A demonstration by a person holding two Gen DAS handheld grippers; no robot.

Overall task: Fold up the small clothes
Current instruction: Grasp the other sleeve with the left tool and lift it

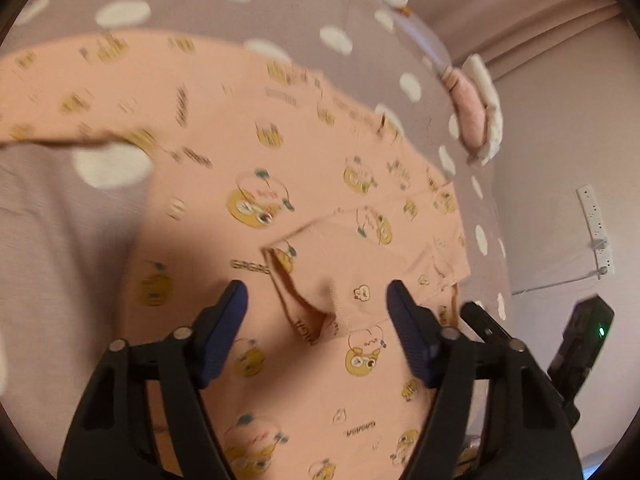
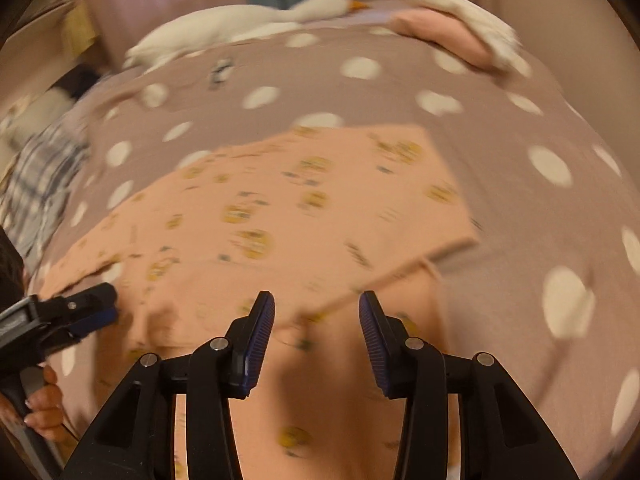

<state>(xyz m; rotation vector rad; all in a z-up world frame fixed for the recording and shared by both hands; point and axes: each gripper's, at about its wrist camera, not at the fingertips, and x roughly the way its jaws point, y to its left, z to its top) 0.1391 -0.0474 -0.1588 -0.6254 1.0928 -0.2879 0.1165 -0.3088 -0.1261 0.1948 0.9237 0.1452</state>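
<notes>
Peach garment (image 1: 304,184) with yellow cartoon prints lies spread on the bed's mauve cover with white dots (image 1: 200,12), partly folded: a sleeve or flap is doubled over its middle, a ribbed cuff (image 1: 340,304) lying near the left gripper. In the right wrist view the garment (image 2: 280,216) shows one folded edge running diagonally toward the lower middle, slightly raised off the layer below.

Left gripper (image 1: 316,304) hangs over the garment, jaws partly open, blue pads on either side of the cuff but not pressing it; nothing held. Right gripper (image 2: 316,316) over the garment's near part, jaws partly open, only cloth below, nothing gripped. In the right wrist view the left gripper (image 2: 92,308) shows at the left edge over the garment's corner, a hand (image 2: 44,404) on its handle.

Far side of the bed: white goose plush (image 2: 240,24), pink pillow with white trim (image 2: 448,36). Plaid cloth (image 2: 36,184) at the bed's left edge. Power strip (image 1: 596,228) on the wall. Both views motion-blurred.
</notes>
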